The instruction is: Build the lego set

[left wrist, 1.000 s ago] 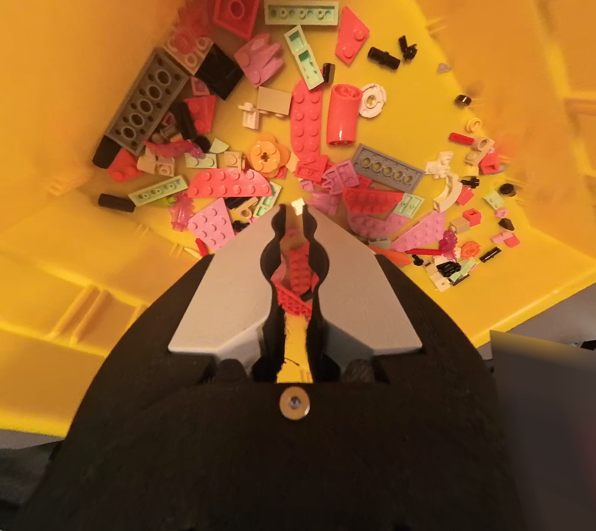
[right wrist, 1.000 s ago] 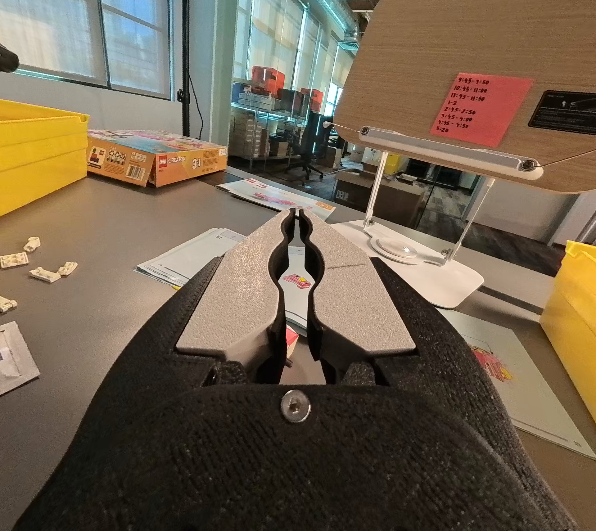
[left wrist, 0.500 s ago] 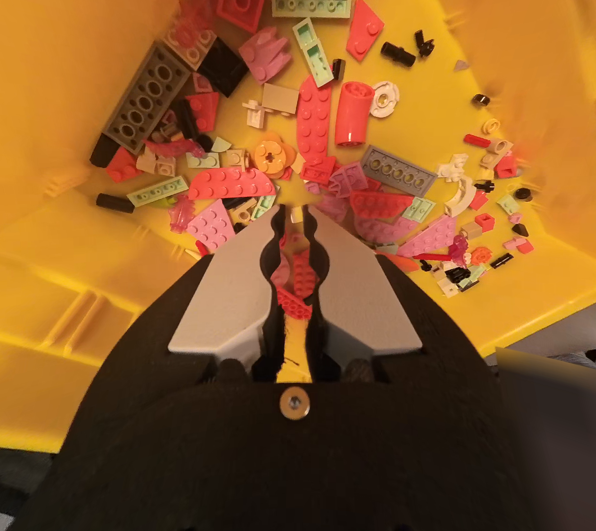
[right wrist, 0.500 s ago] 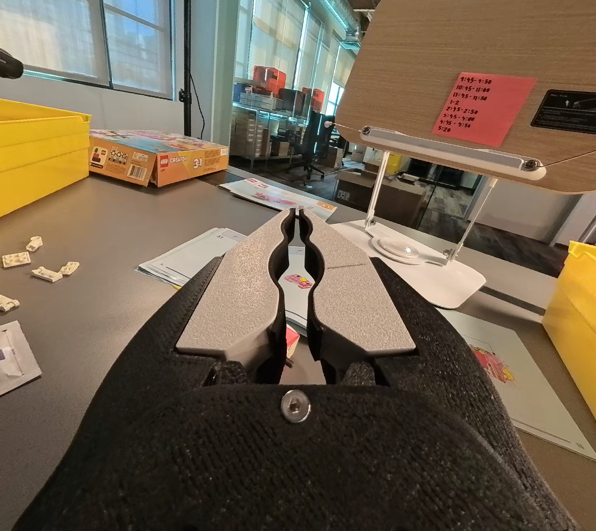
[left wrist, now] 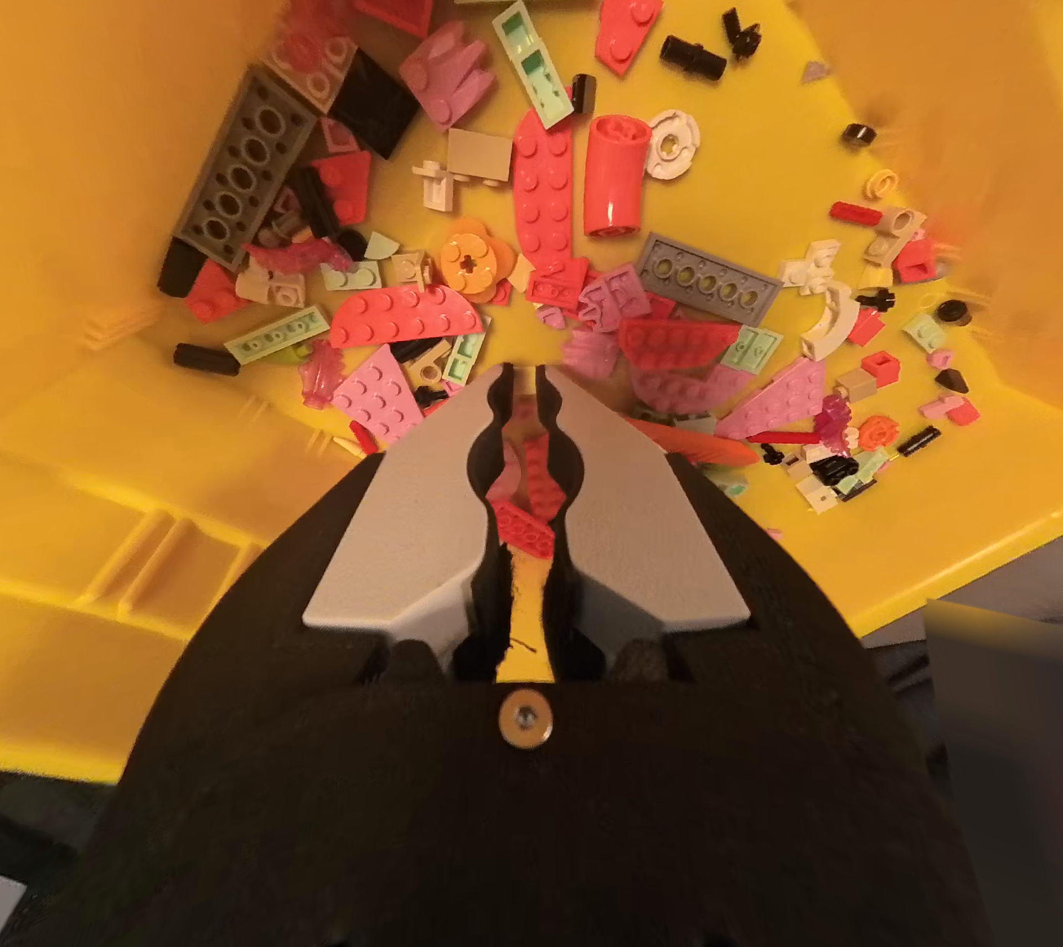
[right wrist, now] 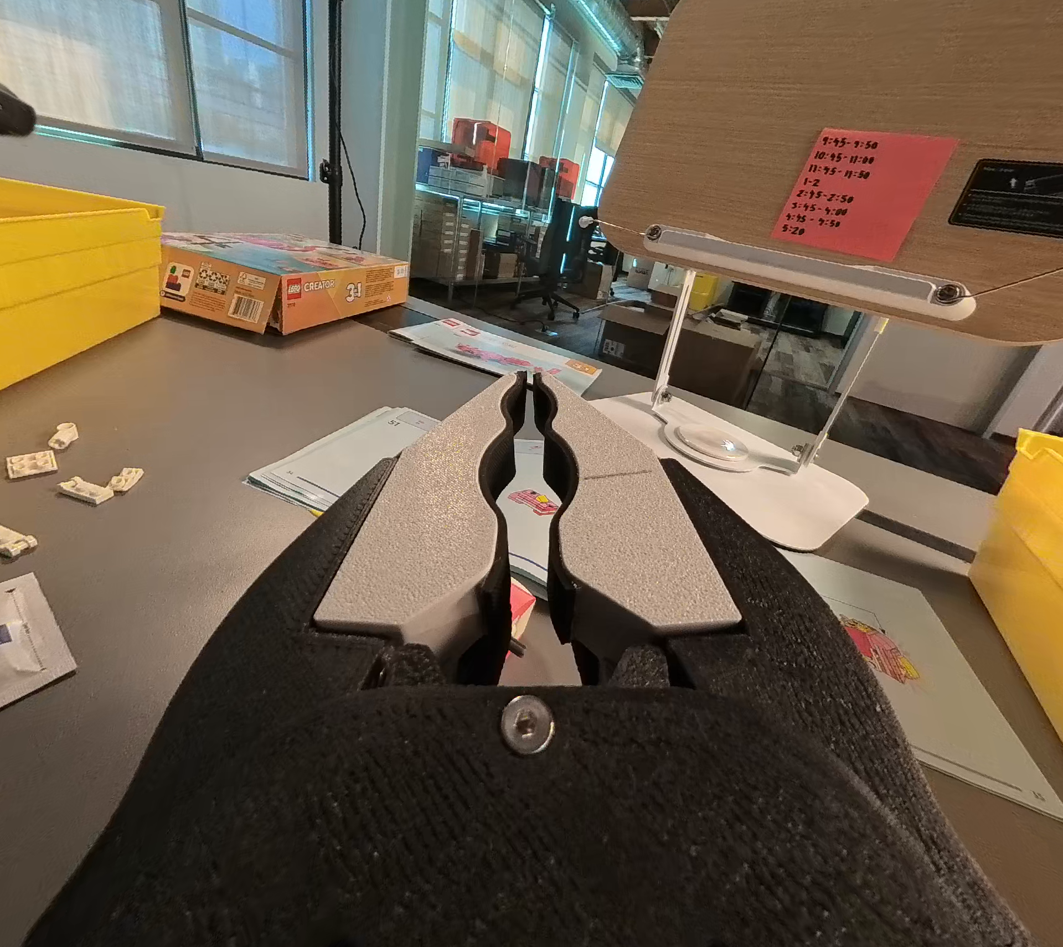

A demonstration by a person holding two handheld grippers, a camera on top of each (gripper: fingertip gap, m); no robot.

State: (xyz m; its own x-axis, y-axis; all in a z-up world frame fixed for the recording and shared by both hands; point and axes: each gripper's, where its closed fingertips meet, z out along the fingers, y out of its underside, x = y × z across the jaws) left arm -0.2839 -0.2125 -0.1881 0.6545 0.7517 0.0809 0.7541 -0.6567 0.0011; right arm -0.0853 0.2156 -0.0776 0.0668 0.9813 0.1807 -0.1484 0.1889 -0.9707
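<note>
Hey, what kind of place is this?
Probably an open-plan office or lab workspace with a toy-brick building station: a grey worktable with a brick-set box, instruction booklets, a yellow bin of loose bricks, office chairs and exposed ceiling ducts behind.

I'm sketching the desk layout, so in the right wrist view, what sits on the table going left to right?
Stacked yellow bins → small white bricks → toy set box → open instruction booklet → white stand base → yellow bin.
</note>
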